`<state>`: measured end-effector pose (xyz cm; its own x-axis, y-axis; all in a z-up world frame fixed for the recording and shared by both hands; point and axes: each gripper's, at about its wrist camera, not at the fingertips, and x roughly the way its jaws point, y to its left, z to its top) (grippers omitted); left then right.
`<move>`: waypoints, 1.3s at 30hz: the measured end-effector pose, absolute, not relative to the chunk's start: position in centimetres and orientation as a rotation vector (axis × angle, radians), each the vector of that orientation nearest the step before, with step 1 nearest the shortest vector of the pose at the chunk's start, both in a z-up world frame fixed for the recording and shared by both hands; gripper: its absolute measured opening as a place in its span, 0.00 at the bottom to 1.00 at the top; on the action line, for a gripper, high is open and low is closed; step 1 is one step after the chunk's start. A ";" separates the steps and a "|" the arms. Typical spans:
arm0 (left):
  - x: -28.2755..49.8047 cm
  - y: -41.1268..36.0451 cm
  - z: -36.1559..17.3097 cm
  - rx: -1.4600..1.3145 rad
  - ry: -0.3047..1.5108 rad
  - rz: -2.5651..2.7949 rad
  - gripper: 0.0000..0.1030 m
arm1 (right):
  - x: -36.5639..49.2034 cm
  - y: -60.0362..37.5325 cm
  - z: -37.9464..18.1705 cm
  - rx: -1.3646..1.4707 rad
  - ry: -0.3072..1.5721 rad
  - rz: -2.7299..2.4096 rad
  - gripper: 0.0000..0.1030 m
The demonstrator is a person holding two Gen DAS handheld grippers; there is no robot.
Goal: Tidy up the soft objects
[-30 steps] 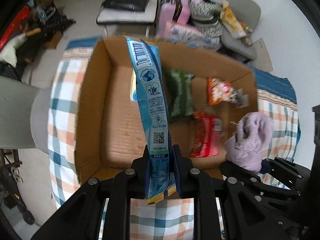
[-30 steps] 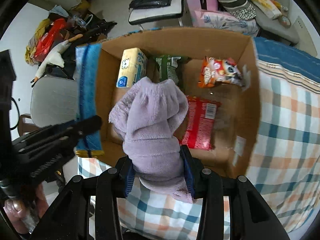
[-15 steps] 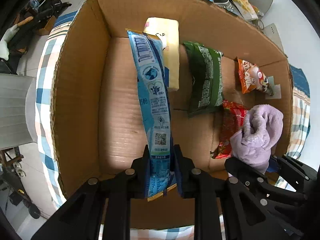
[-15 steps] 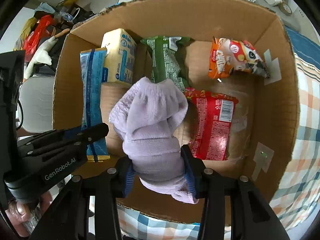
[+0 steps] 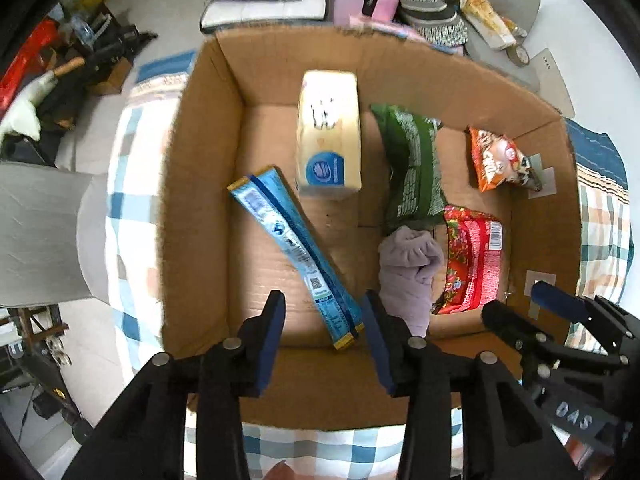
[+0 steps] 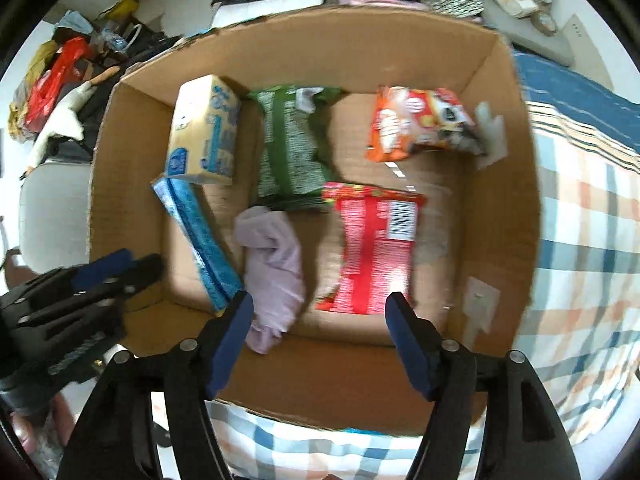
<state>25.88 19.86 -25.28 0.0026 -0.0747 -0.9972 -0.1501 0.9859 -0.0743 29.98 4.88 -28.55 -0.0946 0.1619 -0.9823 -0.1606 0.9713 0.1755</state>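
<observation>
My left claw (image 5: 322, 316) and my right claw (image 6: 320, 316) both hover spread wide and empty at the bottom of their frames, above the near wall of the open brown cardboard box (image 6: 320, 384). Inside, the long blue foil packet (image 5: 296, 250) lies slanted at lower centre, just beside the crumpled lilac fleece cloth (image 6: 272, 268), which seems to touch the red snack bag (image 6: 372, 248), though blur makes that uncertain. Further up sit the pale yellow tissue pack (image 5: 329, 142), green crinkled bag (image 5: 412, 168) and orange snack bag (image 6: 416, 124). I judge the soft items are gathered in one box for tidiness.
</observation>
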 end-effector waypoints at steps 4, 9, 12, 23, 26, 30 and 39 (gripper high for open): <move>25.4 19.8 -23.8 -0.168 1.517 0.073 0.40 | 29.5 3.7 -27.6 -0.015 1.619 0.222 0.70; 24.4 19.5 -22.2 -0.149 1.459 0.094 0.61 | 28.6 2.3 -25.9 -0.024 1.585 0.185 0.88; 24.0 19.3 -21.4 -0.128 1.423 0.114 0.84 | 28.1 1.6 -25.1 -0.028 1.570 0.173 0.94; 22.3 18.6 -18.5 -0.140 1.355 0.118 0.90 | 26.0 0.3 -21.7 -0.042 1.502 0.133 1.00; 21.4 18.2 -16.5 -0.141 1.317 0.116 0.90 | 25.2 -0.2 -19.9 -0.035 1.467 0.138 1.00; 19.4 17.5 -13.4 -0.135 1.273 0.116 0.90 | 23.5 -1.0 -16.4 -0.011 1.404 0.147 1.00; 14.1 16.1 -5.8 -0.114 1.148 0.104 0.90 | 17.8 -3.0 -7.9 -0.005 1.262 0.141 1.00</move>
<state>14.12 16.07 -5.82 0.4063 0.0239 -0.9134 -0.1408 0.9894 -0.0367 17.80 -2.98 -7.95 0.2969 0.1032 -0.9493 -0.1088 0.9913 0.0737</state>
